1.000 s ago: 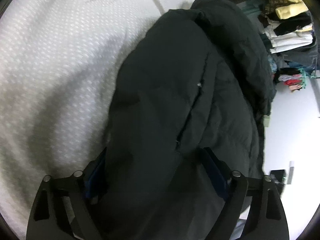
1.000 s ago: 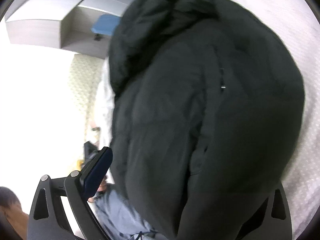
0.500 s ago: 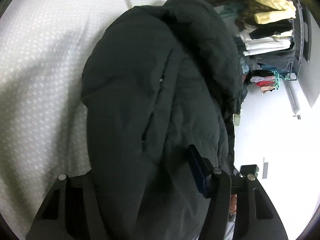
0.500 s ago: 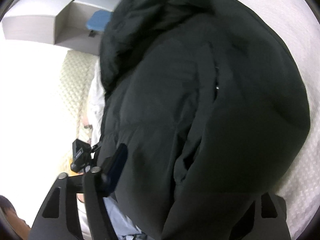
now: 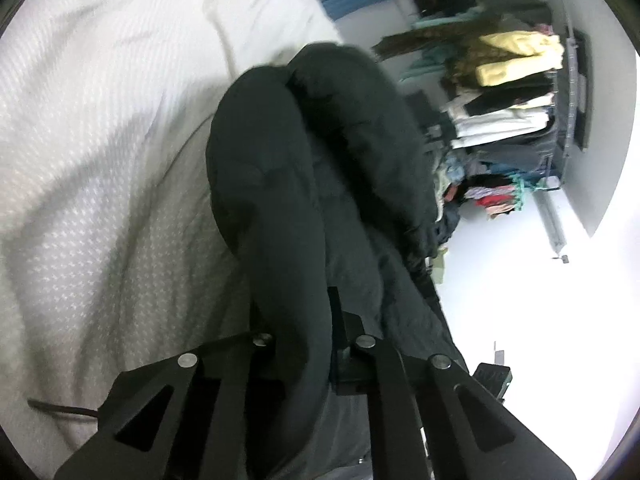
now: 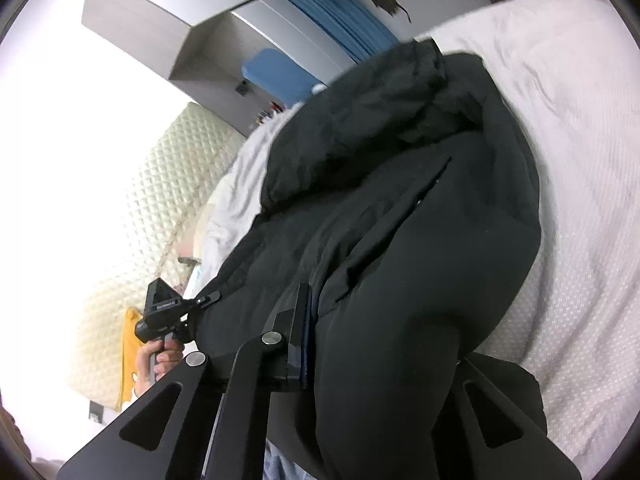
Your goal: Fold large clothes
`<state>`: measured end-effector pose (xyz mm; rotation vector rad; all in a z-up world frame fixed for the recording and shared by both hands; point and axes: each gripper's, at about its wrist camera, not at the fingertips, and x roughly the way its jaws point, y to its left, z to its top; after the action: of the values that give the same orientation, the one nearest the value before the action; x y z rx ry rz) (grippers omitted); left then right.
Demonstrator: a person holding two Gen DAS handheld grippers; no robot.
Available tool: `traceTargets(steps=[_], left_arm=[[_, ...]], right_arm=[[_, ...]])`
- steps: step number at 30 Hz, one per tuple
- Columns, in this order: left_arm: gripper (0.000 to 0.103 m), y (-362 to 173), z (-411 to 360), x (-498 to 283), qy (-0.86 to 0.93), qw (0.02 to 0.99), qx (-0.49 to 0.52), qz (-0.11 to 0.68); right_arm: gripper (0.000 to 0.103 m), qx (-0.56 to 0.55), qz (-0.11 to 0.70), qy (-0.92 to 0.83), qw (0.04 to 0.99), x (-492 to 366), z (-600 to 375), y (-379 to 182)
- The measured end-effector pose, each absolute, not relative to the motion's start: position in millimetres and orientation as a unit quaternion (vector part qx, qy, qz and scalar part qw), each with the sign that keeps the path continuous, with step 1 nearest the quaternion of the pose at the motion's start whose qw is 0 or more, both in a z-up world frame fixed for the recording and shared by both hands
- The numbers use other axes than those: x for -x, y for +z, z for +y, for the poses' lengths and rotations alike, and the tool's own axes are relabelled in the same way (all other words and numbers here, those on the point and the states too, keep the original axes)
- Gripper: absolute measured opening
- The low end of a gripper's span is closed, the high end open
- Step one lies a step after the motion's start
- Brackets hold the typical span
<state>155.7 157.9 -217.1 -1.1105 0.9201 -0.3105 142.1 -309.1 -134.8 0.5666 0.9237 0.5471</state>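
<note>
A large black padded jacket (image 5: 304,184) with a hood lies on a white textured bedspread (image 5: 88,168). My left gripper (image 5: 300,332) is shut on a thick fold of the jacket's near edge, the fabric bulging between its jaws. In the right wrist view the same jacket (image 6: 420,216) fills the middle, its hood toward the far end. My right gripper (image 6: 384,344) is shut on the jacket's near edge; its right finger is mostly hidden under the fabric. The left gripper with the hand on it (image 6: 164,316) shows at the left of that view.
The bedspread (image 6: 568,128) extends right of the jacket. A rack of hung clothes (image 5: 508,100) stands beyond the bed. A grey cabinet (image 6: 192,20), a blue cushion (image 6: 276,72) and a quilted cream headboard (image 6: 160,184) are at the far side.
Both grippers have closed from wide open onto the jacket's near edge. The jacket has bunched narrower and both cameras have tilted, showing more of the room.
</note>
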Motion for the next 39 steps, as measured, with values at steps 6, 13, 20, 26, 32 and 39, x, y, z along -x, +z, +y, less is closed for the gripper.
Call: traceTargets(steps=[6,13,20,26,32,39], left_arm=[[0.004,-184,174,-117,-0.158,0.748,0.519,0.383],[0.003,-132,188,-60,-0.189,0.763,0.522,0.332],[0.003,-91,180,2,-0.202,0.778,0.512,0.304],[0.003,-64,172,42,-0.194,0.791,0.490,0.311],[0.004,-53,167,60,-0.183,0.796,0.489,0.306],[0.004,-57,172,24,-0.159,0.786,0.511,0.310]], right_arm=[[0.008,-0.270,0.410,0.270,0.828,-116,-321,-107],[0.008,-0.282,0.378,0.287,0.834,-73,-337,-63],[0.008,-0.285,0.379,0.290,0.831,-18,-340,-44],[0.008,-0.287,0.398,0.284,0.824,11,-337,-35],[0.008,-0.300,0.396,0.285,0.819,8,-341,-30],[0.010,-0.343,0.405,0.259,0.807,-34,-354,-42]])
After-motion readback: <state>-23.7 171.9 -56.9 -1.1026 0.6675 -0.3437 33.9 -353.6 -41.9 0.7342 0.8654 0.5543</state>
